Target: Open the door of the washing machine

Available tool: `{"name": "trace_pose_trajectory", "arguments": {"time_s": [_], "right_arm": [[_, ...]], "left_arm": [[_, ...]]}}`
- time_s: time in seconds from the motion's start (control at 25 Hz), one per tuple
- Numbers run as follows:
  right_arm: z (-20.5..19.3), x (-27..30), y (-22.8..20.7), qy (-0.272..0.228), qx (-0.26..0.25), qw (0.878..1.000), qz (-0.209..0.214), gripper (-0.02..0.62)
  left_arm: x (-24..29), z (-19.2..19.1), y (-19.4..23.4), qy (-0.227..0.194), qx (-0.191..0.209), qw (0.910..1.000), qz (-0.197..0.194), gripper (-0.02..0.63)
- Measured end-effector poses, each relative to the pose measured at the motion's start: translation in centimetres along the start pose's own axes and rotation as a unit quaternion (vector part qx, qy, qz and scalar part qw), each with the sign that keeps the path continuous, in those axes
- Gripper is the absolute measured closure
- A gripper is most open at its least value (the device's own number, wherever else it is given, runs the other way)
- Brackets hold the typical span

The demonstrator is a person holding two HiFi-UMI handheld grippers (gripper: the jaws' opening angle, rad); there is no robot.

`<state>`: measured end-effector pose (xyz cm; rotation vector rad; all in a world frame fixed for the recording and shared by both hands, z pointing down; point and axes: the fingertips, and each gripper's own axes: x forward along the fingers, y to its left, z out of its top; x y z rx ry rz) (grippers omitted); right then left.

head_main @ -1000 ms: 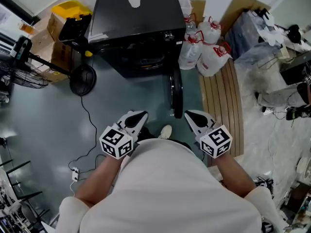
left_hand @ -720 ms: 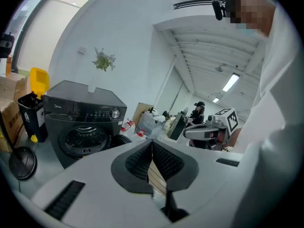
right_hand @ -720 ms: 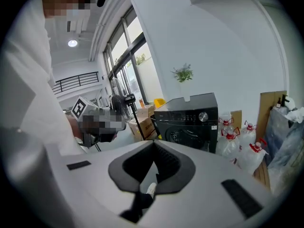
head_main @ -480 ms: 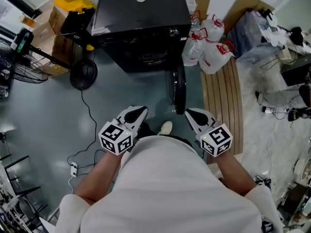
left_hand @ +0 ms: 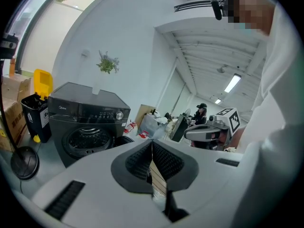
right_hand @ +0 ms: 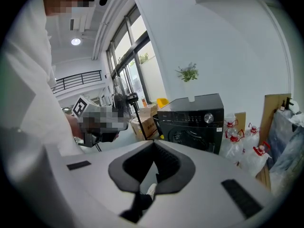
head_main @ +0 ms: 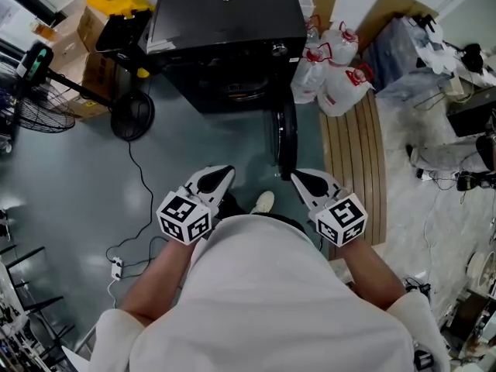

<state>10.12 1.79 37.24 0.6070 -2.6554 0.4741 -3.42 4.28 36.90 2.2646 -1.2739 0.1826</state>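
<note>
- The black front-loading washing machine (head_main: 225,22) is standing at the far side of the scene, against the white wall, with its front facing the person.
- Its round door (head_main: 284,142) is hanging open, swung out toward the near side from the right edge of the front. It is showing edge-on in the head view and is leaving the drum opening (head_main: 232,91) uncovered.
- The left gripper (head_main: 221,180) is hovering near the person's body, well apart from the machine and to the left of the door's free edge. Its jaws are pressing together with nothing between them, as the left gripper view (left_hand: 152,148) is showing.
- The right gripper (head_main: 302,181) is hovering level with it on the right, just near of the door's free edge but not touching it. Its jaws are also meeting at the tips and gripping nothing (right_hand: 153,148).
- A white shoe (head_main: 264,202) is showing on the grey floor between the two grippers.
- A small white vase with a green sprig (right_hand: 188,75) is sitting on top of the machine.
- Clear water jugs with red caps (head_main: 333,84) are clustering just right of the machine, and a slatted wooden panel (head_main: 353,161) is lying on the floor near them.
- A standing fan (head_main: 39,107) and a yellow-lidded bin (head_main: 116,2) are occupying the far left.
</note>
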Motion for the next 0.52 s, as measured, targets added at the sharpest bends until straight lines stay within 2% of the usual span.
{"name": "trace_pose_trajectory", "arguments": {"time_s": [0.52], "right_arm": [[-0.56,0.16,-0.25,0.01,-0.005,1.0,-0.008,0.589]], "left_arm": [[0.36,-0.29,0.28,0.003,0.002,1.0,-0.001,0.589]]}}
